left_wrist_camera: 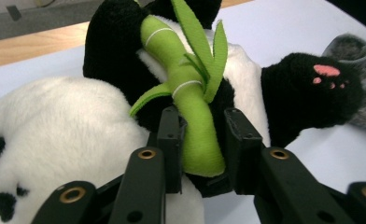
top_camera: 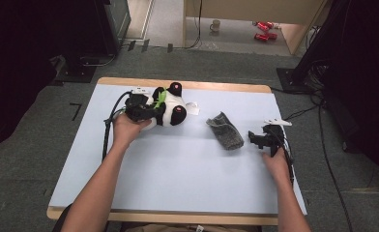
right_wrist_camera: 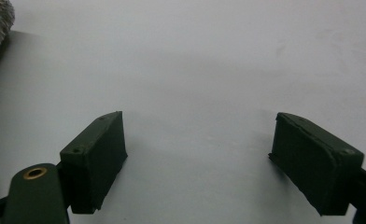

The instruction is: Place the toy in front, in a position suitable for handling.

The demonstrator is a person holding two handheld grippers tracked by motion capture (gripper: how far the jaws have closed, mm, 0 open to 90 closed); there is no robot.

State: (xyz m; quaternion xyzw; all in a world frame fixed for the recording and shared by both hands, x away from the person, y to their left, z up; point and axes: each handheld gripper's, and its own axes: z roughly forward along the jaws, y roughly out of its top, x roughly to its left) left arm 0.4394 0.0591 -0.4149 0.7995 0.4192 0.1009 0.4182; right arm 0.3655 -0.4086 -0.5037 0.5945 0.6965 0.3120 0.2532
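A black and white panda plush (top_camera: 170,108) lies on its side at the back left of the pale blue table (top_camera: 178,164). It carries a green bamboo stalk (left_wrist_camera: 195,135) with leaves across its belly. My left gripper (left_wrist_camera: 202,121) is shut on that stalk, one pad on each side of it. In the high view the left gripper (top_camera: 144,110) sits against the panda's left side. A grey fuzzy sock (top_camera: 225,130) lies to the right of the panda. My right gripper (top_camera: 255,139) rests just right of the sock, and its jaws stand wide open (right_wrist_camera: 214,158) over bare table.
A paw with a pink pad (left_wrist_camera: 328,74) sticks out toward the sock (left_wrist_camera: 358,70). The panda's white tag (top_camera: 193,108) lies beside it. On the floor beyond the table are a mug (top_camera: 215,25) and red cans (top_camera: 264,30). Cables (top_camera: 323,125) run along the right.
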